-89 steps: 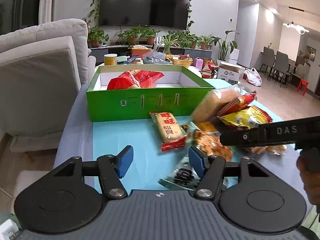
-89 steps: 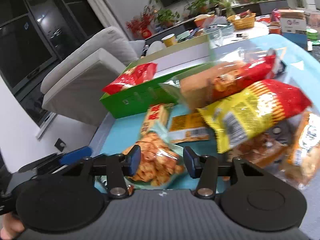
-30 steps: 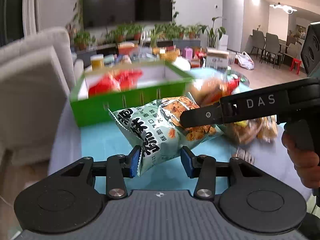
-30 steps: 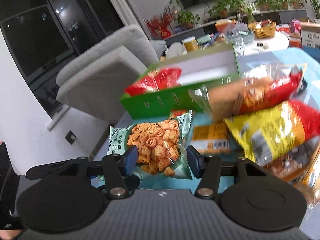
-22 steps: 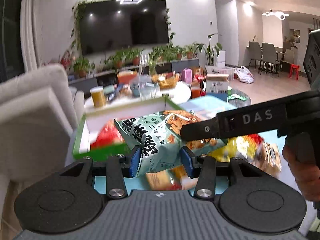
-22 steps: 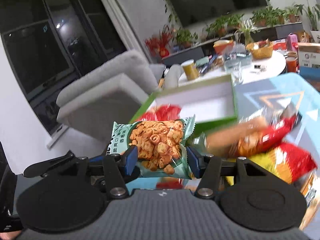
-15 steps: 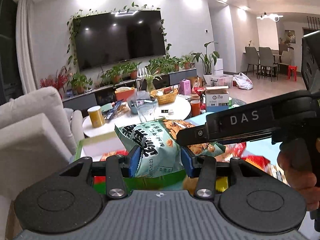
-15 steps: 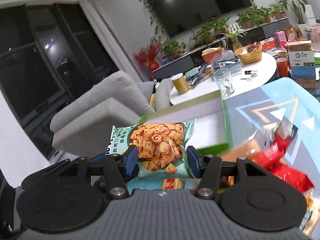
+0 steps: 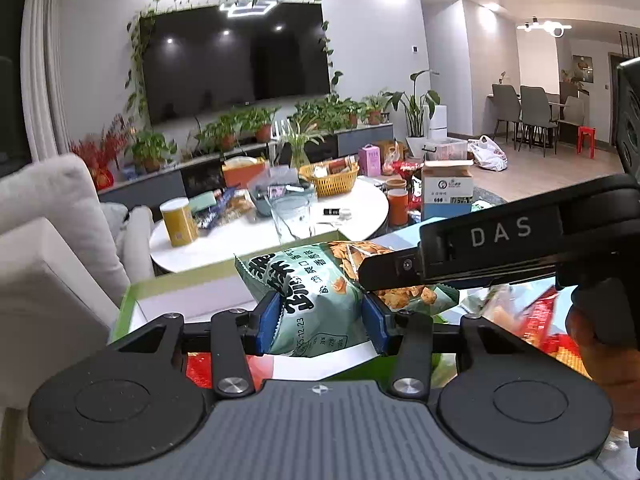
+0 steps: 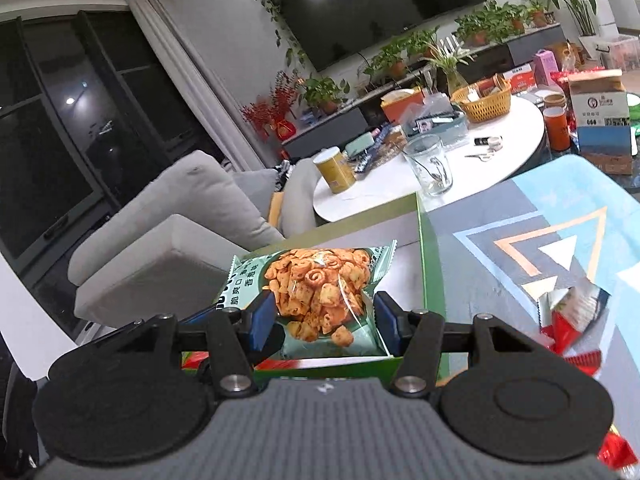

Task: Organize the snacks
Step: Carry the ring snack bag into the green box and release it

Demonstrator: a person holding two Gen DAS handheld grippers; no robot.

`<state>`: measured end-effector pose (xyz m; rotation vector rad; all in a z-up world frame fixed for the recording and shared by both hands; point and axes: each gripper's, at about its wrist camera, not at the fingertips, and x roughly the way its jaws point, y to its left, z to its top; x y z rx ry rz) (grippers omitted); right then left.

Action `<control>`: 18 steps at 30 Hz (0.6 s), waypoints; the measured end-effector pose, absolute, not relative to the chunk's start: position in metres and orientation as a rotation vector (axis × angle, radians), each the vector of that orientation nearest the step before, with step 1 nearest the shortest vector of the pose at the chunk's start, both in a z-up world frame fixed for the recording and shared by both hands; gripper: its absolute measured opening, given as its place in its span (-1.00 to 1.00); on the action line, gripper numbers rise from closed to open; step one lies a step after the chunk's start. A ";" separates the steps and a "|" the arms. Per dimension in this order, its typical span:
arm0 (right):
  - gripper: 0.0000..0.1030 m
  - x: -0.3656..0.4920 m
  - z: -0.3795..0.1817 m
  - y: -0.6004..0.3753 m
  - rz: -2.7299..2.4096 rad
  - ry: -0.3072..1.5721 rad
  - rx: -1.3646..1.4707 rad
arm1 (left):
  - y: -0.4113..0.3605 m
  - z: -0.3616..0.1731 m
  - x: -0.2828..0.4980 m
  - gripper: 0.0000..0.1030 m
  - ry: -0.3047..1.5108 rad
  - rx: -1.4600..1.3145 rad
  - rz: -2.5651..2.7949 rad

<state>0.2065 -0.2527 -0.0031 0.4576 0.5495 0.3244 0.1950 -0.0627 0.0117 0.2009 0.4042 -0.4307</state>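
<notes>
Both the left gripper [image 9: 321,327] and right gripper [image 10: 325,323], jaws easing apart, pinch one pale-green snack bag [image 9: 316,300] above the green box [image 10: 426,264]; the placing step; next, lower and let go inside.

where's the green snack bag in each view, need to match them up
Left wrist: green snack bag at centre, between the left claw pads, right claw arm crossing its right end.
Right wrist: same bag at centre, between the right claw pads.
Shared landmark: yellow canister on the white round table.
</notes>
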 end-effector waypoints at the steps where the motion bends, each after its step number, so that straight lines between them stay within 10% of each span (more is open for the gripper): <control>1: 0.14 0.212 -0.007 -0.253 0.319 0.560 0.457 | -0.063 0.007 0.201 -0.17 0.417 0.196 -0.431; 18: 0.14 0.189 -0.002 -0.264 0.265 0.535 0.427 | -0.039 -0.013 0.199 -0.03 0.496 0.139 -0.367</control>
